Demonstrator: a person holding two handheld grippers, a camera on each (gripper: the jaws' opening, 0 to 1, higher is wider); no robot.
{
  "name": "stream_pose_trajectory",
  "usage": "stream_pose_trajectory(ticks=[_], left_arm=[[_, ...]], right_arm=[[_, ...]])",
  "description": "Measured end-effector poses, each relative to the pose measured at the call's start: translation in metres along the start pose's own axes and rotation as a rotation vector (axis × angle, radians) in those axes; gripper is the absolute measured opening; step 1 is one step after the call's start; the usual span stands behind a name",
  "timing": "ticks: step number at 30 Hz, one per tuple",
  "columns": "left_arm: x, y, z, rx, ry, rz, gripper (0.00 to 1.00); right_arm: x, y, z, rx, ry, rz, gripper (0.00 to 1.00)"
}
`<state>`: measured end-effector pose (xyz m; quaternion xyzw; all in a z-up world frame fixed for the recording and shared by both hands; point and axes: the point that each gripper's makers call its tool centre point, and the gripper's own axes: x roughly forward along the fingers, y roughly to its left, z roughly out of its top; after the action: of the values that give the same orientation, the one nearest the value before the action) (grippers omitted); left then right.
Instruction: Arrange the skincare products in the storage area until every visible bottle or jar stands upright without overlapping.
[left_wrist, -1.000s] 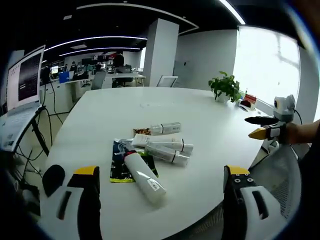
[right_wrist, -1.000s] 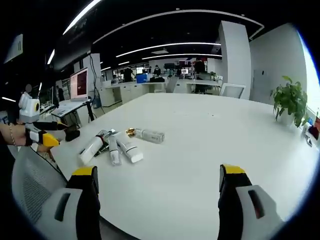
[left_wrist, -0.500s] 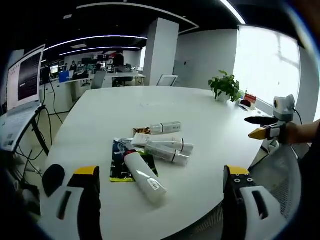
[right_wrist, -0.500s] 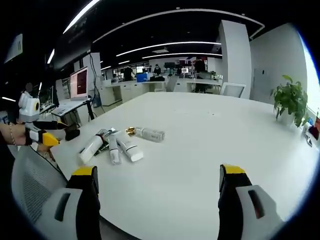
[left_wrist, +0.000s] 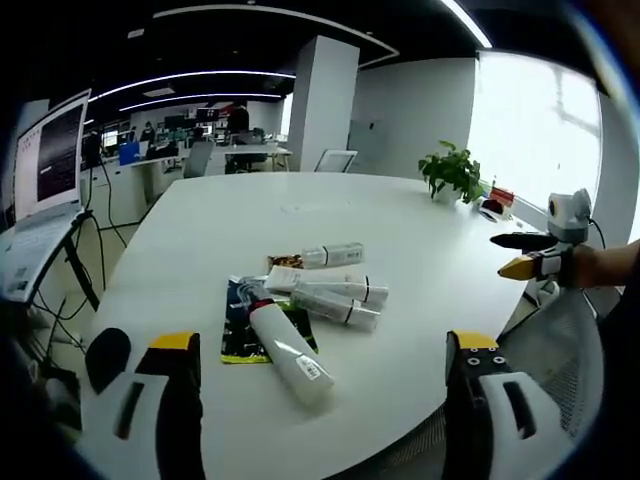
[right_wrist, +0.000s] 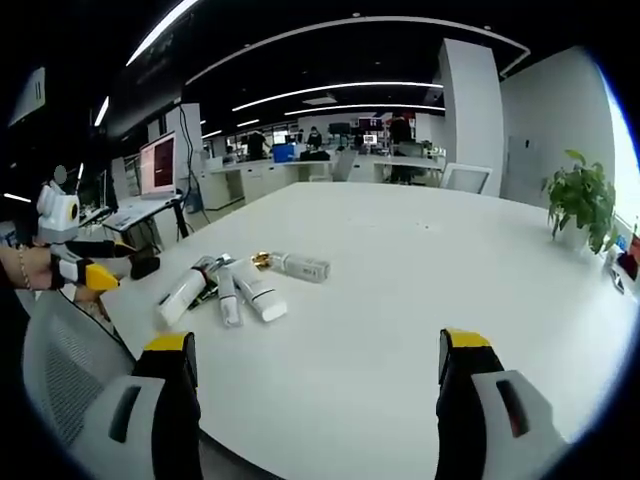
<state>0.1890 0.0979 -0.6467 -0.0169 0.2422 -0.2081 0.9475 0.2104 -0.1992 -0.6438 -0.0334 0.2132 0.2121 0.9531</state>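
Several white skincare tubes and bottles lie on their sides in a loose pile on the white table (left_wrist: 250, 215). A large white bottle (left_wrist: 288, 353) rests nearest me, across a dark green sachet (left_wrist: 237, 322). Two tubes (left_wrist: 335, 306) lie beside it, and a bottle with a gold cap (left_wrist: 320, 257) lies farther back. In the right gripper view the same pile (right_wrist: 235, 290) sits at the left. My left gripper (left_wrist: 318, 400) is open, short of the pile. My right gripper (right_wrist: 312, 400) is open over bare tabletop and shows in the left gripper view (left_wrist: 530, 255).
A potted plant (left_wrist: 452, 174) stands at the table's far edge. A grey mesh chair (right_wrist: 60, 350) is by the table's near edge. A laptop on a stand (left_wrist: 45, 170) is off the table's left side. Desks and people fill the office behind.
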Motion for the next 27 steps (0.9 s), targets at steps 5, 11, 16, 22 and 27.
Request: stream_pose_trajectory(ticks=[5, 11, 16, 22, 27], left_arm=[[-0.001, 0.001, 0.001, 0.006, -0.006, 0.003, 0.94], [0.000, 0.001, -0.001, 0.014, -0.005, -0.005, 0.94], [-0.001, 0.000, 0.000, 0.015, -0.013, -0.010, 0.94], [-0.002, 0.000, 0.002, 0.009, -0.026, -0.011, 0.94], [-0.002, 0.000, 0.002, 0.001, -0.034, -0.023, 0.93]], right_arm=[[0.001, 0.003, -0.001, -0.011, 0.009, 0.006, 1.00], [0.002, 0.006, -0.002, -0.015, 0.022, 0.017, 1.00], [0.003, 0.011, -0.001, -0.034, 0.033, 0.027, 1.00], [0.004, 0.013, 0.003, -0.011, 0.028, 0.038, 0.96], [0.007, 0.020, 0.005, 0.005, 0.034, 0.042, 0.92]])
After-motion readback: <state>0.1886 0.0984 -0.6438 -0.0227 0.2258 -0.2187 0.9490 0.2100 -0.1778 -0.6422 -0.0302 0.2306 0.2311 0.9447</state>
